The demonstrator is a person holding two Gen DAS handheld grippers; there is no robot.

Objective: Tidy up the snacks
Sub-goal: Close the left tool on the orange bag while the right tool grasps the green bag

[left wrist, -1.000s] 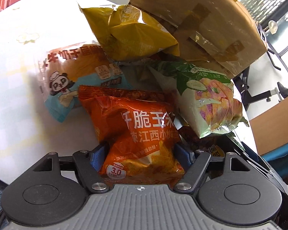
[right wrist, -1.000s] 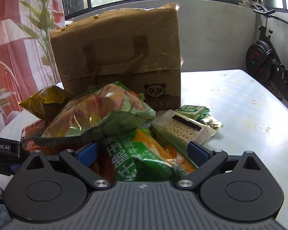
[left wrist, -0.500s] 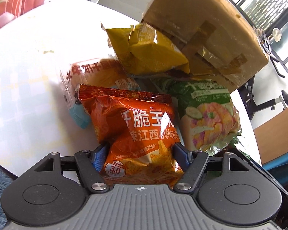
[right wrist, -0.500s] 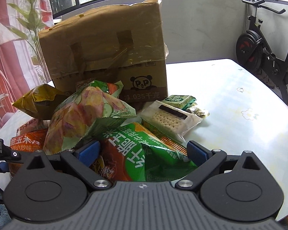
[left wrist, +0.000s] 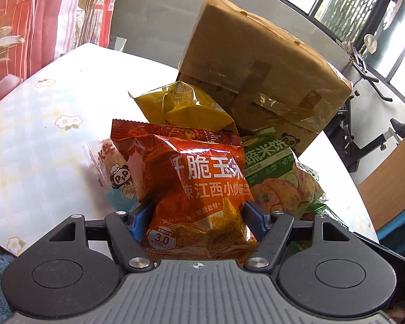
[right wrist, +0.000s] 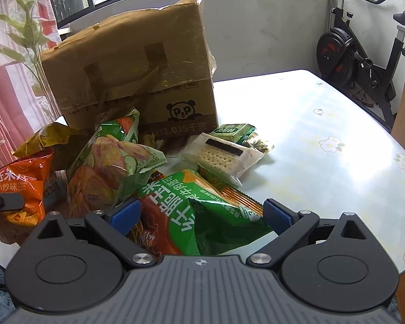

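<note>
Orange chip bag (left wrist: 202,189) is clamped between the left gripper's (left wrist: 198,220) blue pads, lifted in front of the snack pile, with the cardboard box (left wrist: 259,70) at 1 o'clock. Right gripper (right wrist: 199,216) straddles a green chip bag (right wrist: 202,210) on the table (right wrist: 324,162); can't tell if it's actually squeezing.

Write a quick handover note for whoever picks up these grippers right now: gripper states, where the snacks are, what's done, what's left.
Left gripper: shut on the orange chip bag, raised off the pile.
Right gripper: jaws either side of the green chip bag; a firm grip is unclear.
Yellow bag, veggie crisp bag, cracker pack and small green packet lie loose by the cardboard box on the table.
Done: nothing visibly sorted. Left: all snacks.
</note>
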